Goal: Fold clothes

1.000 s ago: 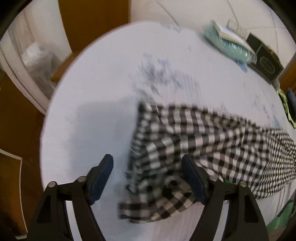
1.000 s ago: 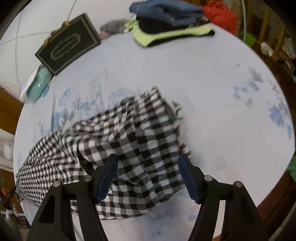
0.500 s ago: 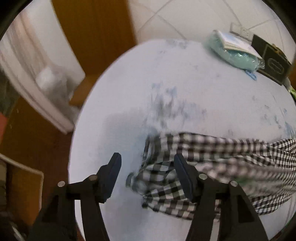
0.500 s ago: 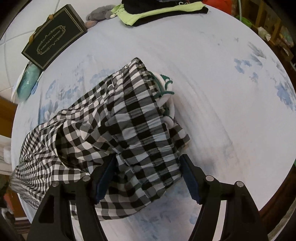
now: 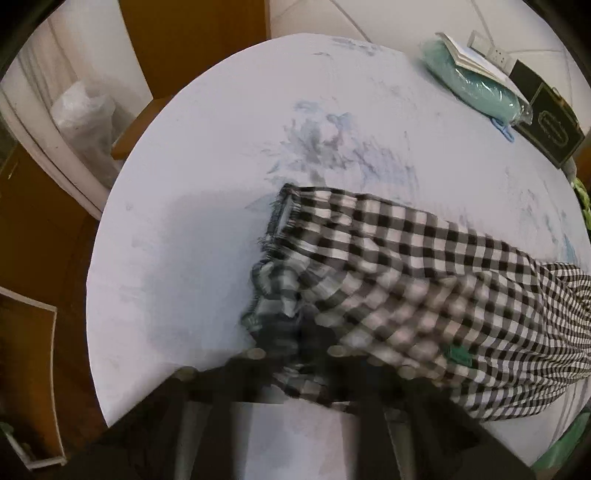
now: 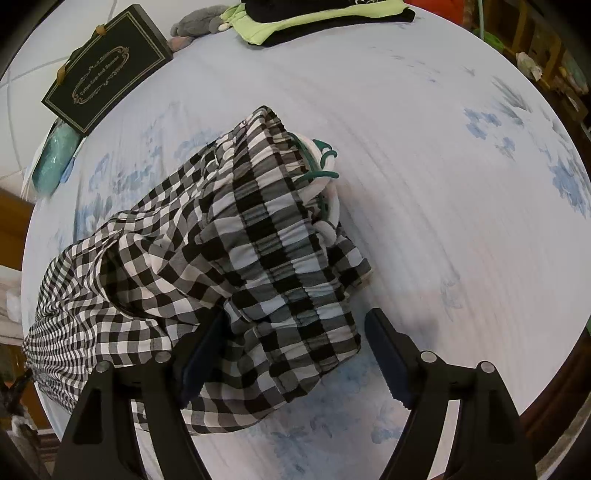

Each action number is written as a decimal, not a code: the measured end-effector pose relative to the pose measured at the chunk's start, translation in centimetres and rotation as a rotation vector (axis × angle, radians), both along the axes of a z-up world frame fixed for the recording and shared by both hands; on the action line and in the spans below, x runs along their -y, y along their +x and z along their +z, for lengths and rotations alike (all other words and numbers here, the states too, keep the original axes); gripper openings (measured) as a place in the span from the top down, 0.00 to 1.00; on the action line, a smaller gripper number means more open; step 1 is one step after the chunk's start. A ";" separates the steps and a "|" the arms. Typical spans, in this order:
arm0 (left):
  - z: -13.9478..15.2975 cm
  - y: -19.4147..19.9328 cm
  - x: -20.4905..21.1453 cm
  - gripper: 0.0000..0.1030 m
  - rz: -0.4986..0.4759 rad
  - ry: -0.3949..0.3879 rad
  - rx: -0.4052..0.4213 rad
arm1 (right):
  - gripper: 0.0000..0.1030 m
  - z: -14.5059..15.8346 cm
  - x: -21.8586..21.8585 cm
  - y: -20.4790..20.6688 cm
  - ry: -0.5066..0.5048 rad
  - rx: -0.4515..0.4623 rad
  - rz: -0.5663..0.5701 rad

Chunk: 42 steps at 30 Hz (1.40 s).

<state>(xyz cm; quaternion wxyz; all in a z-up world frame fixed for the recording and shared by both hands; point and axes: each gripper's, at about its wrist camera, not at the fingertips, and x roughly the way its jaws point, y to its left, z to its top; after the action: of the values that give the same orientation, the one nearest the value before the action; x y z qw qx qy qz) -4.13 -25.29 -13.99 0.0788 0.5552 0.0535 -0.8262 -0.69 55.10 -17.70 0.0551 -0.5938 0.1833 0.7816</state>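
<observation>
Nearest, the right gripper point(image 6: 291, 354) stands apart astride the waistband end of the checked trousers point(image 6: 207, 251), the blurred left gripper point(image 5: 299, 354) seemingly clamped on their hem, the garment bunched, barely folded, on the tabletop point(image 6: 424, 184), folded clothes point(image 6: 317, 18) stacked beyond.

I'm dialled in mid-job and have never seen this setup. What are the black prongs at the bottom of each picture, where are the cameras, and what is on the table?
No robot here: a person holds a two-finger gripper in each hand, each with a fisheye camera looking along its fingers. The right gripper is open, its fingers straddling the waistband end of the checked trousers. The left gripper is blurred; it seems closed on the trousers' hem end, though I cannot be sure. The trousers lie on a pale blue table. At the far edge sit a black box, a teal bundle and folded clothes.
</observation>
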 end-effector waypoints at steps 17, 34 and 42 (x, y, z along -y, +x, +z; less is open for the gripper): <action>-0.6 7.3 0.6 0.60 0.063 -0.026 0.099 | 0.24 1.1 0.0 -0.2 0.019 -0.001 0.016; -1.4 -1.5 -0.5 0.30 -0.004 -0.026 0.036 | 0.00 6.2 0.1 -3.5 0.054 -0.179 0.036; -2.6 -1.8 -2.0 0.80 0.029 -0.127 0.011 | 0.73 1.5 1.4 -7.3 0.159 -0.024 0.091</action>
<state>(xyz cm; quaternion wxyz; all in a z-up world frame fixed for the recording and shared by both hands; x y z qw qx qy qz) -5.90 -23.24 -16.57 0.1260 0.5528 0.0084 -0.8237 -8.02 53.67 -16.18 0.0645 -0.5857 0.0942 0.8025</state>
